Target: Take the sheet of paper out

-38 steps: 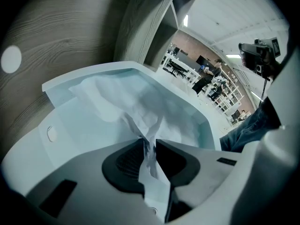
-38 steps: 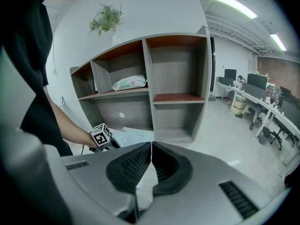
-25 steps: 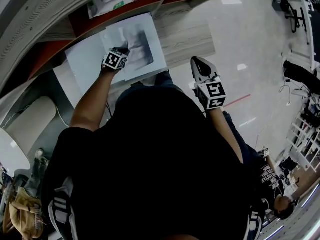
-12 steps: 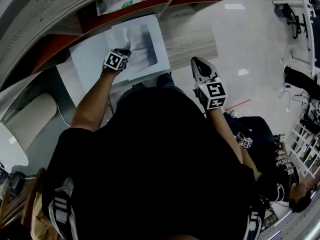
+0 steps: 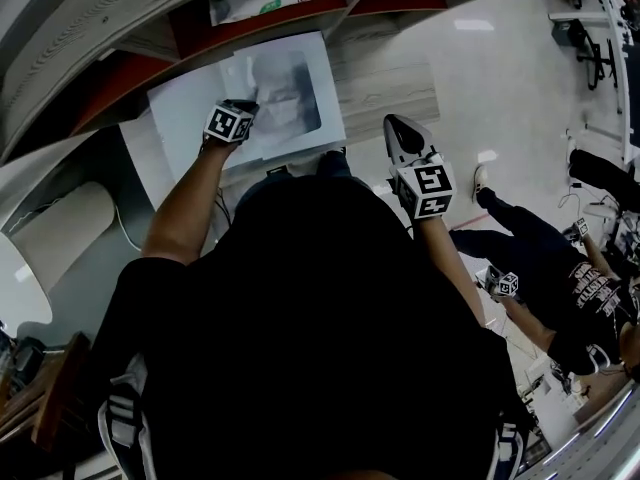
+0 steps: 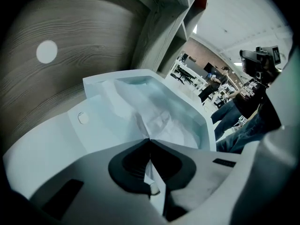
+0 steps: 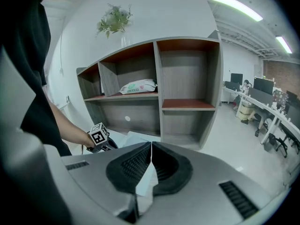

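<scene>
A white sheet of paper [image 5: 290, 93] with a grey print lies across a white tray [image 5: 185, 108] at the foot of the wooden shelf unit. My left gripper [image 5: 250, 105] is at the sheet's near left edge. In the left gripper view its jaws [image 6: 150, 139] are shut on the sheet [image 6: 157, 123], which wrinkles up into a ridge towards them above the tray [image 6: 56, 144]. My right gripper [image 5: 395, 123] hovers to the right of the tray, away from the paper. In its own view the right gripper [image 7: 151, 145] has its jaws closed tip to tip, and nothing from the scene is between them.
The wooden shelf unit [image 7: 159, 74] has red-topped compartments, one holding a packet [image 7: 137, 86]. A white rounded object [image 5: 50, 238] stands at the left. Another person [image 5: 560, 288] with a marker cube stands on the pale floor at the right.
The sheet has come a little further out from under the shelf, together with my left gripper. The right gripper stays where it was. Another person has walked into view at the right.
</scene>
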